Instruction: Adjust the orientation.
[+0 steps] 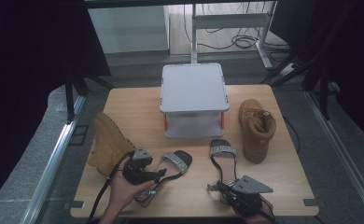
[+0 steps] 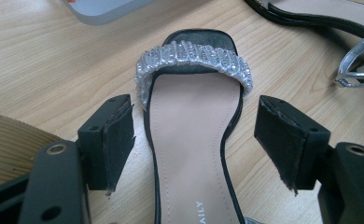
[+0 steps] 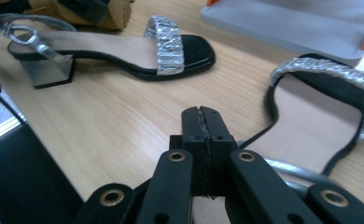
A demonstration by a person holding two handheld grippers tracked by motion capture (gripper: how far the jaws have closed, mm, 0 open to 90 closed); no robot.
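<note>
Wooden table [image 1: 124, 100], grey stand [image 1: 193, 87] at the back. Left gripper [image 2: 196, 140] spread wide, astride the left sandal [image 2: 189, 140]. Right gripper [image 3: 203, 133] pressed together beside the right sandal [image 3: 311, 116], near the front edge.

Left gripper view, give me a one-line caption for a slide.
Open left gripper straddles a black sandal with a silver strap on the wooden table.
</note>
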